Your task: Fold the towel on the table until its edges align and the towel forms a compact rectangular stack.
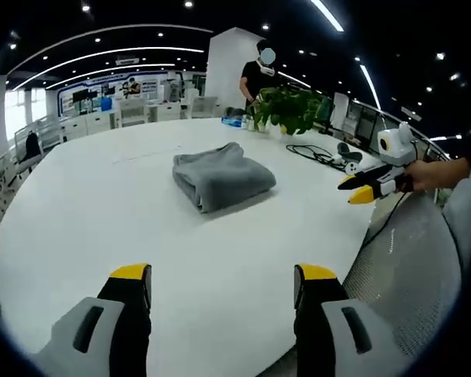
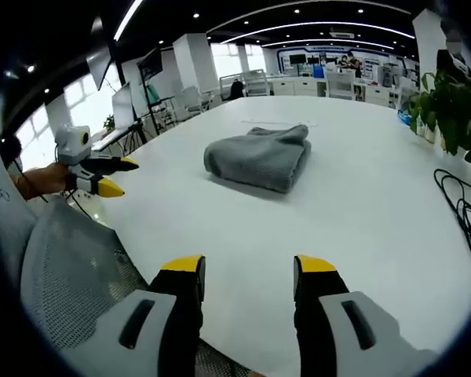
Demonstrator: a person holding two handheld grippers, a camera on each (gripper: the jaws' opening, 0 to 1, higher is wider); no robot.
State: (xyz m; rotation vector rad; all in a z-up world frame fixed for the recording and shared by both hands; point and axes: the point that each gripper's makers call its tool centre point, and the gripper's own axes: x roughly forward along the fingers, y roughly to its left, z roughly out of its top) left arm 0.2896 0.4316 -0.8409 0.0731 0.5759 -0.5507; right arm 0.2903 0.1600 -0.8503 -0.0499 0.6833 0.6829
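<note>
Already the towel (image 1: 222,177) sits folded into a compact stack mid-tabletop (image 1: 102,212), at twelve o'clock from both grippers. Left gripper (image 1: 222,284) and right gripper (image 2: 248,276) hang apart, empty; only edge checking seems left.

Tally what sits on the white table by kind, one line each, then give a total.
Grey folded towel: 1
Potted green plant: 1
Black cable bundle: 1
Total: 3

A few small items stand near the plant at the table's far edge, too small to identify, so they are left out. Both grippers, left gripper and right gripper, hover open off the towel.
</note>
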